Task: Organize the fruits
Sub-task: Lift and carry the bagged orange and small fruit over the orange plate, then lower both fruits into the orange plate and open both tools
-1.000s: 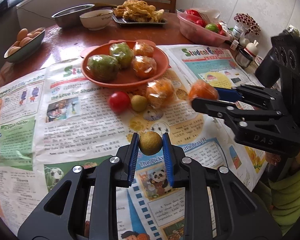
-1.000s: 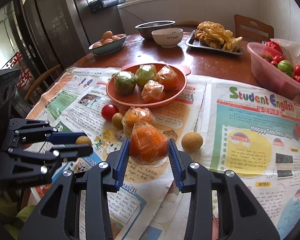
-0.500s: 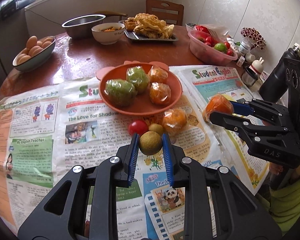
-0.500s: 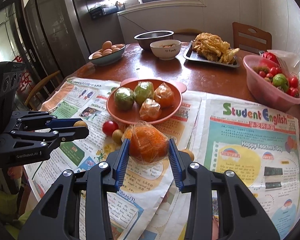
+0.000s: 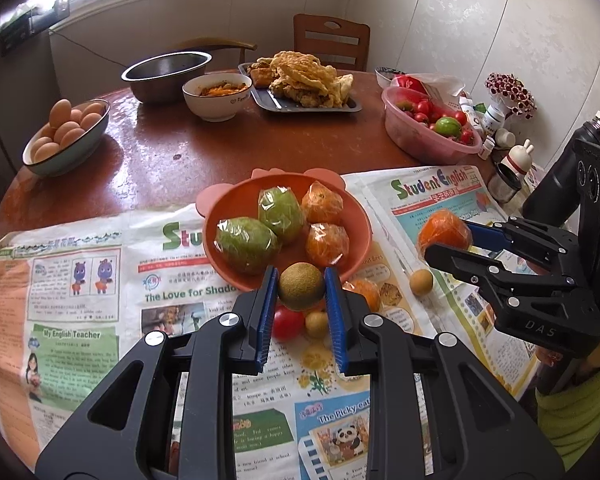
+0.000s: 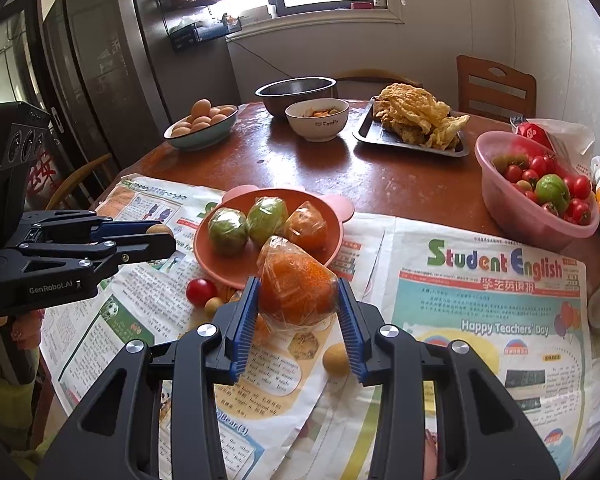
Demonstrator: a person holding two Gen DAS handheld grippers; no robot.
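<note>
Looking along the left gripper, the left wrist view lists: blue-padded fingers clamped on a small brown-green round fruit, held clear of the newspaper in front of the near rim of the orange plate; on that plate, two green wrapped fruits and two wrapped oranges; below the held fruit, on the paper, a red cherry tomato and a small yellowish fruit side by side, a further wrapped orange partly hidden behind the right finger, and a small tan fruit further right; at right, the right gripper seen side-on, gripping a plastic-wrapped orange. Behind, on the brown table: a bowl of eggs, a steel bowl, a white bowl, a tray of fried food and a pink basin of tomatoes. The right wrist view lists: right gripper fingers pressed against both sides of the wrapped orange, carried above the paper just before the plate; the plate's four wrapped fruits; cherry tomato and small yellowish fruit left of the fingers; tan fruit on the paper by the right finger; left gripper at left, closed on its small fruit, which shows only as a sliver.
</note>
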